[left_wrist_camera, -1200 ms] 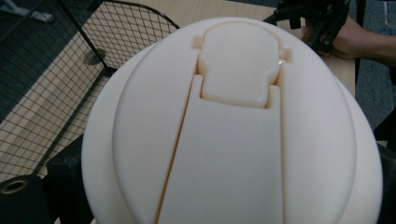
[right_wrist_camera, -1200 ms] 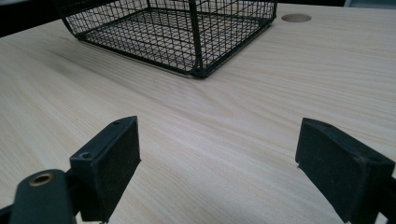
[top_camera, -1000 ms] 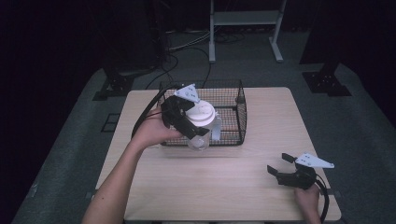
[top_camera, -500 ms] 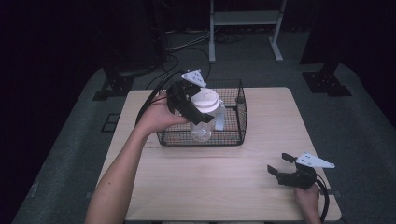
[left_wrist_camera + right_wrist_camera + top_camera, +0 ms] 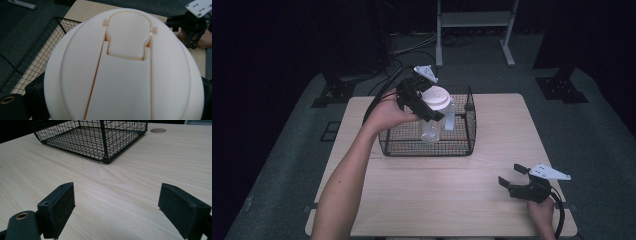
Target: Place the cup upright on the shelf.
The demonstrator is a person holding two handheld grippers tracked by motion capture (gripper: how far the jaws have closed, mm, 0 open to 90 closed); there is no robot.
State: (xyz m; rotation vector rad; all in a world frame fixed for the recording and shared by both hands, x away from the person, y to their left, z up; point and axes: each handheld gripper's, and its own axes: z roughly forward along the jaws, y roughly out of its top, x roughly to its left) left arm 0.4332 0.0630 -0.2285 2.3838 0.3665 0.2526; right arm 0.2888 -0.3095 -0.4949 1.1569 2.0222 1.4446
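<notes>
Two claws share the work unevenly in the high view: the left claw (image 5: 428,106) is clamped on a clear jug (image 5: 432,120) just under its white lid (image 5: 436,98), holding it upright over the wire basket (image 5: 462,145) on the tabletop (image 5: 492,165); gripping it high likely keeps the body free to go down between the mesh walls. The right claw (image 5: 514,176) rests near the tabletop's front right corner, well apart from the basket, out of the way.

From the left claw view, the lid (image 5: 125,65) sits close under the camera, its flip spout cap shut, the basket rim (image 5: 50,37) behind it.

From the right claw view, the jaws stand wide with nothing between them, low over bare wood, facing the basket corner (image 5: 105,157).
</notes>
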